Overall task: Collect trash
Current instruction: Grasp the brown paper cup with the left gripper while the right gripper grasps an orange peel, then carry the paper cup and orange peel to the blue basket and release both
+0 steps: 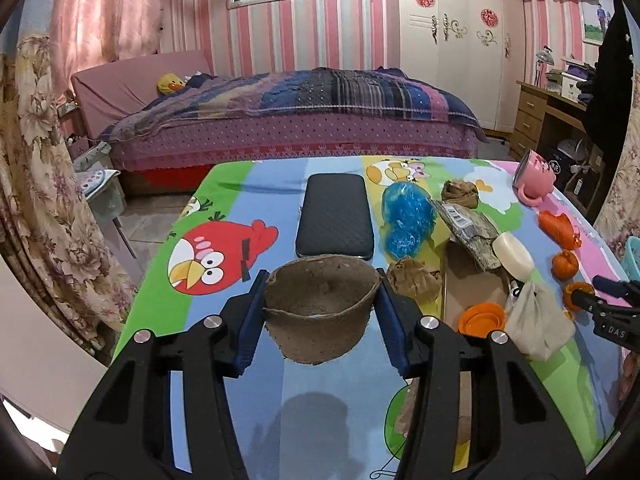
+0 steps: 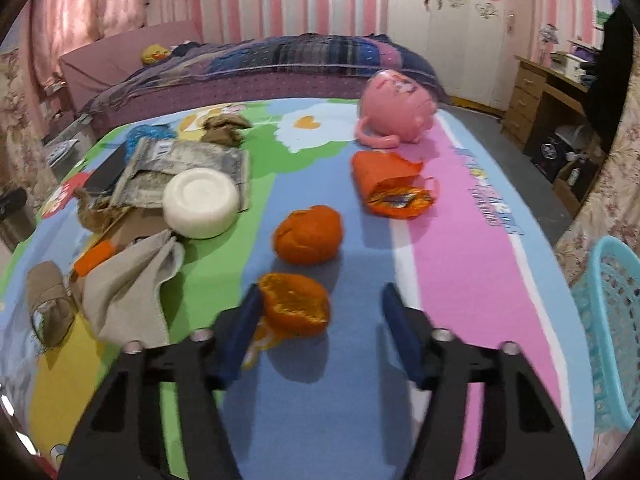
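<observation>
The left gripper [image 1: 322, 304] squeezes a brown paper pot [image 1: 320, 308] between its two blue pads [image 1: 248, 320], and the pot hangs up above the cartoon bird cloth [image 1: 208, 216], with its shadow on the cloth below. Just past the pot lies a black case [image 1: 336, 216] flat on the cloth. To its right sit a blue crinkly wad [image 1: 406, 220], a crumpled brown paper ball [image 1: 414, 280] and a grey printed wrapper [image 1: 468, 228]. A white bowl [image 1: 514, 256] lies tipped over on the wrapper, and near it are an orange folding cup [image 1: 482, 318] and a grey cloth bag [image 1: 538, 320]. A pink mug [image 1: 536, 178] lies on its side at the far corner. The right gripper [image 2: 320, 308] is open wide and holds nothing. A torn orange peel piece [image 2: 294, 304] sits on the cloth right next to its left pad [image 2: 240, 336], though I cannot tell if they touch. A bit farther out is a round orange peel [image 2: 308, 240], and past that an orange snack wrapper [image 2: 394, 192] lies open. A teal basket [image 2: 612, 336] stands off the right edge of the cloth. Behind it all is a bed [image 1: 288, 120] with a purple quilt.
</observation>
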